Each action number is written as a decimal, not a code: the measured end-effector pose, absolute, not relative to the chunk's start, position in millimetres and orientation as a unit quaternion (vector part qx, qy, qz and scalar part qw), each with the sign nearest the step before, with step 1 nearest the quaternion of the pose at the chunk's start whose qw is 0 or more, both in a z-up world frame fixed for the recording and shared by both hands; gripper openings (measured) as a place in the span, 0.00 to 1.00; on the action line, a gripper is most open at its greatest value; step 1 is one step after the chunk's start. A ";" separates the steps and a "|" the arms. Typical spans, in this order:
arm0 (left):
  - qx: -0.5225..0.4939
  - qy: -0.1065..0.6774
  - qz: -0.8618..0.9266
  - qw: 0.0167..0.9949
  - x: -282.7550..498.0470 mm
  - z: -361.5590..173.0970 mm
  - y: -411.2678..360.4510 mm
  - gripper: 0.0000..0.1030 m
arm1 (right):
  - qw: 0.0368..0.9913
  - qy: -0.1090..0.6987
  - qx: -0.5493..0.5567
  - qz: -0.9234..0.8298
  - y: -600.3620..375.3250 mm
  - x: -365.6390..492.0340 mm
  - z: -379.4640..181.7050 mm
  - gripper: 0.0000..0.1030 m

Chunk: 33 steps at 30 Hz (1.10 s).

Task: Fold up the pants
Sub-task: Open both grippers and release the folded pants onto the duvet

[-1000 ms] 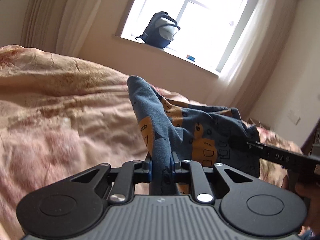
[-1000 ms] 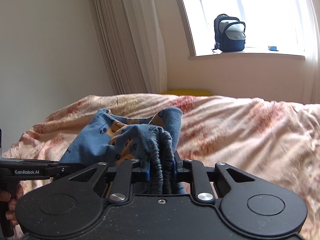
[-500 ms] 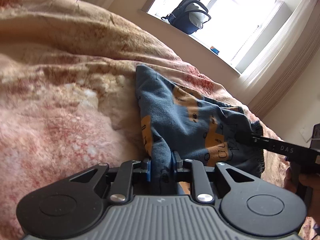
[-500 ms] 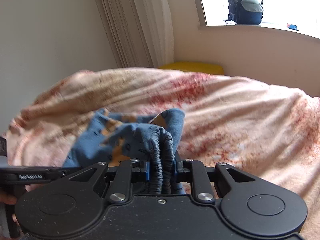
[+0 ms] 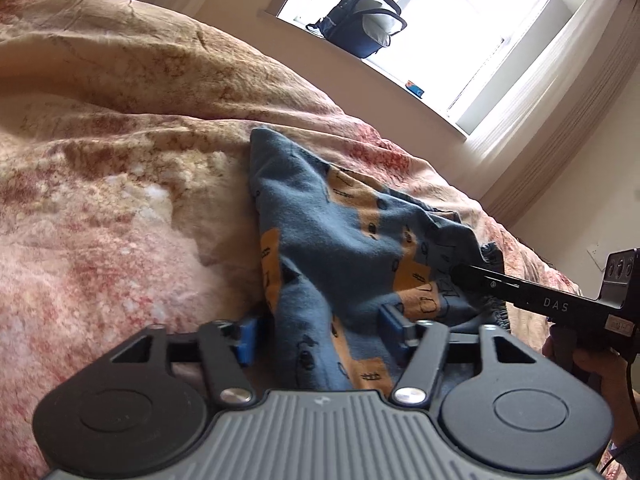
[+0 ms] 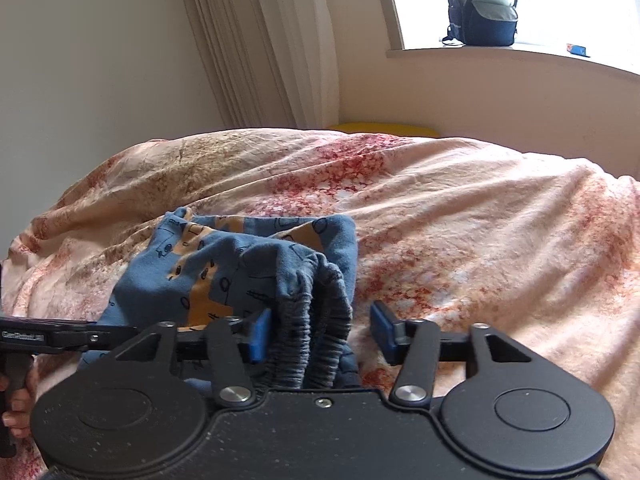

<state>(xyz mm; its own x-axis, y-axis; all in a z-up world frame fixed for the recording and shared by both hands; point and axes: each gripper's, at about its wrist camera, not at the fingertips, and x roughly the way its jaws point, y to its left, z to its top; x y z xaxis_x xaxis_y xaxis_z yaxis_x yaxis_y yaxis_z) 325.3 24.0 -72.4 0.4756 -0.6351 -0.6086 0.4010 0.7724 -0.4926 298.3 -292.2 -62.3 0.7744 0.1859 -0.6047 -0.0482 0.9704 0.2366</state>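
The blue pants (image 5: 332,240) with orange patches lie bunched on the pink floral bedspread (image 5: 100,208). My left gripper (image 5: 318,334) is open, its blue pads apart on either side of a fold of the pants. My right gripper (image 6: 320,330) is open too, with the grey elastic waistband (image 6: 316,340) lying loose between the pads, nearer the left one. The pants also show in the right wrist view (image 6: 224,264). The right gripper's finger shows in the left wrist view (image 5: 516,290), touching the waist end. The left gripper's finger shows in the right wrist view (image 6: 52,336).
The bedspread (image 6: 480,248) covers the whole bed. A dark backpack (image 5: 360,28) stands on the windowsill (image 6: 520,58) behind the bed. Curtains (image 6: 272,40) hang at the wall. A yellow thing (image 6: 384,128) lies beyond the bed's far edge.
Both grippers have opened and let go of the pants, which now rest lower on the bedspread. Both grippers came down toward the bed.
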 end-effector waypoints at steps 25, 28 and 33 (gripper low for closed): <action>-0.024 0.288 -0.174 0.941 226.8 9.7 -1.6 1.00 | 0.982 0.185 0.016 0.016 -241.8 182.2 8.9 0.99; -0.024 0.268 -0.172 0.948 213.5 20.9 -5.3 1.00 | 0.985 0.169 0.018 0.009 -238.8 166.9 16.4 0.99; -0.036 0.250 -0.160 0.954 189.9 35.9 -3.6 1.00 | 0.988 0.157 0.007 -0.001 -234.7 142.8 26.9 0.99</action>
<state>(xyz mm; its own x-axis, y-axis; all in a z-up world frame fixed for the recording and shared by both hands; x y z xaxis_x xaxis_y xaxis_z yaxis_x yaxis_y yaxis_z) 189.9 -3.6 35.9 0.8239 -0.3232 -0.4656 0.2875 0.9463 -0.1481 142.8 -234.7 26.9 0.9507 0.0000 -0.3101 0.0041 0.9999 0.0128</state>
